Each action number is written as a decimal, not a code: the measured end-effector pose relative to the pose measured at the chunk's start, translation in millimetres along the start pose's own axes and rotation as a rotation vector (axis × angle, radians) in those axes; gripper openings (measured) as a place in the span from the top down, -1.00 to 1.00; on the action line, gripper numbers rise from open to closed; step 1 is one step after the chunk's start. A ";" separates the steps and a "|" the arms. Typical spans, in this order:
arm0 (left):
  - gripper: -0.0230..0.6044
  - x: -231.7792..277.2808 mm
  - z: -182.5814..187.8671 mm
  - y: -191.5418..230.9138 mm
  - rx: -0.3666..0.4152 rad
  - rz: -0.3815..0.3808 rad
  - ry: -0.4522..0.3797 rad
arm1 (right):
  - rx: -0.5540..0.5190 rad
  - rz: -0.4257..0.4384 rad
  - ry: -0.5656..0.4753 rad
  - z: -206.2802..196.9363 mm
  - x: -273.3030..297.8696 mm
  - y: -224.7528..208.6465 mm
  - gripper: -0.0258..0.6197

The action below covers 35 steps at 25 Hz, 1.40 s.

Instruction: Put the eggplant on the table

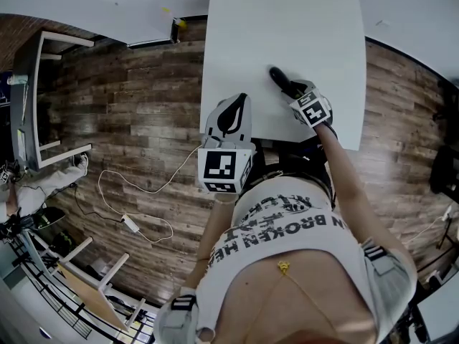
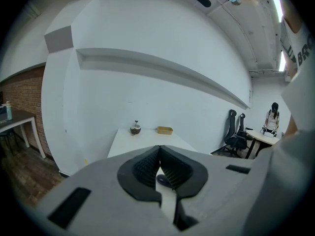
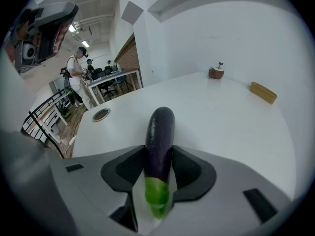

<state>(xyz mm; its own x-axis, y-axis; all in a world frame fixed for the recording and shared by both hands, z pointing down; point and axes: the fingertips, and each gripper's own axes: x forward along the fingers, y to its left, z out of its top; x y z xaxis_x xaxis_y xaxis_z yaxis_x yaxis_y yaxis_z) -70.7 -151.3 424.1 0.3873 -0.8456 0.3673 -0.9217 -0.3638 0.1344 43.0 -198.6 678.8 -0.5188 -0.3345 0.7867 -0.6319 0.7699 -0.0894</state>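
A dark purple eggplant (image 3: 160,132) with a green stem end sits lengthwise between the pads of my right gripper (image 3: 158,154), which is shut on it. In the head view the eggplant (image 1: 282,79) pokes out over the near part of the white table (image 1: 287,20), ahead of the right gripper (image 1: 292,89). Whether its tip touches the tabletop (image 3: 221,117) I cannot tell. My left gripper (image 1: 231,107) hovers at the table's near left edge, shut with nothing in it; its tips (image 2: 159,149) meet in its own view.
At the table's far end stand a small brown pot (image 3: 215,73) and a flat yellow tray (image 3: 263,92). A round cable hole (image 3: 100,114) is in the tabletop's left part. Wooden floor (image 1: 129,120) with a loose cable (image 1: 136,192) lies left; people stand at desks (image 3: 78,77) beyond.
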 end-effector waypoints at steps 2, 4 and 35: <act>0.91 -0.4 1.2 -0.1 0.004 0.000 -0.004 | -0.001 0.000 0.000 0.2 0.1 0.0 0.39; 0.91 -0.6 2.4 0.6 0.004 -0.001 -0.006 | -0.007 -0.002 0.006 0.2 0.7 -0.3 0.39; 0.91 -6.7 3.5 2.0 0.005 0.005 -0.014 | -0.016 0.001 0.023 -0.6 2.3 2.8 0.34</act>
<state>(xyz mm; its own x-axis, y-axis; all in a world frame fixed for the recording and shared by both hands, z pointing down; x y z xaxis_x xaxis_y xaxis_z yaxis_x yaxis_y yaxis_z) -75.1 -147.7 418.7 0.3825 -0.8530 0.3551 -0.9237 -0.3612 0.1273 40.3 -196.9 680.7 -0.5061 -0.3212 0.8004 -0.6221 0.7788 -0.0808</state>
